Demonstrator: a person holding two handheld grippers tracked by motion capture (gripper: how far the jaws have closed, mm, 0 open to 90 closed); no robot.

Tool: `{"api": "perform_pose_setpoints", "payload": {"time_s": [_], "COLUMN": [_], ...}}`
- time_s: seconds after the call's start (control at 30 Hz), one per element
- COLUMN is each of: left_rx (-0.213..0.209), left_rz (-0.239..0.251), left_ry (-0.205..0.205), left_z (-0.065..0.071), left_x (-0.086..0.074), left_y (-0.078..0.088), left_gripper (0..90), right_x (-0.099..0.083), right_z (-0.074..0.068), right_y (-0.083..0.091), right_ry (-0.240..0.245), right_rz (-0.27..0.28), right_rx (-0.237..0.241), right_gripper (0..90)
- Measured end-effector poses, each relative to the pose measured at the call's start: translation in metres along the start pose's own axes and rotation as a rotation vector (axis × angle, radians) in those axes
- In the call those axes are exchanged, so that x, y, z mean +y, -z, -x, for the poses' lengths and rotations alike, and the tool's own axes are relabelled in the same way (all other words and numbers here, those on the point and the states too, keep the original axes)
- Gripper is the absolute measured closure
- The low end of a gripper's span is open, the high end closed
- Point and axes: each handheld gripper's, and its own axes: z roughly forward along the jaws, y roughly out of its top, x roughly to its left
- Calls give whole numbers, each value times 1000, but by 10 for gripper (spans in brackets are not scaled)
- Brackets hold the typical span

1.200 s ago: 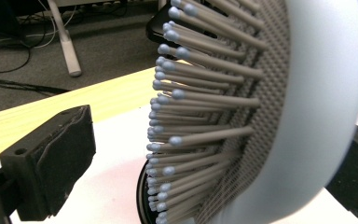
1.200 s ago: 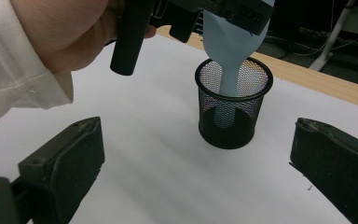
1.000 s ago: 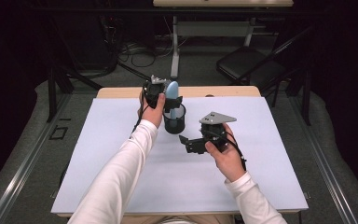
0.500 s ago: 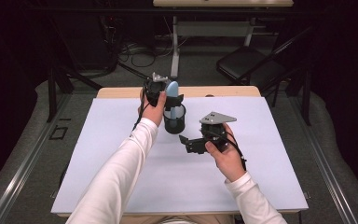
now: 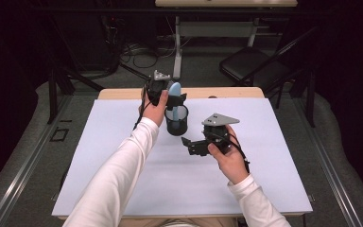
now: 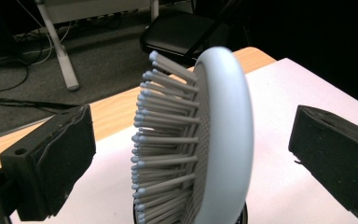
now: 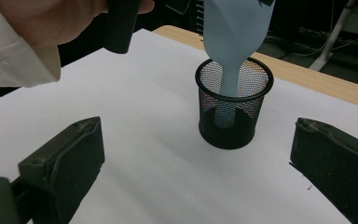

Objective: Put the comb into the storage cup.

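Hardly anything has shifted since the earlier frames: left tongs [image 5: 171, 97] hang at the same spot over the black wire-mesh pen cup [image 5: 176, 120], right tongs [image 5: 194, 144] rest where they were. Pale blue oval plastic hairbrush [image 5: 174, 91] stands handle-down in that cup, long axis close to upright, head sticking out above the rim. From the left gripper view the brush head [image 6: 200, 144] sits between the jaws, bristles toward one pad [image 6: 58, 161], smooth back toward the other, clear gap on both sides, so left tongs are spread and pinching nothing. Right tongs are spread too, empty, low over the white-covered counter [image 5: 123, 189], near the cup and pointing at it [image 7: 233, 107]. Left hand is the nearer one; brush lies dead ahead between its jaws, so likely either a release just done or a squeeze coming.
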Motion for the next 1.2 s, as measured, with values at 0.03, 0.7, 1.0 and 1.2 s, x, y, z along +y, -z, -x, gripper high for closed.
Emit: {"api": "perform_pose_setpoints", "payload": {"time_s": [0.03,0.7,1.0,1.2], "left_rx": [2,-16,-37,-46], "left_rz": [1,6,-14,-30], "left_ry": [-1,-32,-44,-59], "left_z": [0,4,7,10], "left_x": [1,12,15,17], "left_y": [0,14,19,22], "left_gripper": [5,5,5,5], "right_x": [0,0,0,0], "right_z": [0,0,0,0], "right_y": [0,0,0,0], "right_ry": [-1,-3,-2,-1], "right_rz": [-1,-3,-1,-2], "right_rx": [-1,0,-1,0], "right_gripper": [25,25,25,25]}}
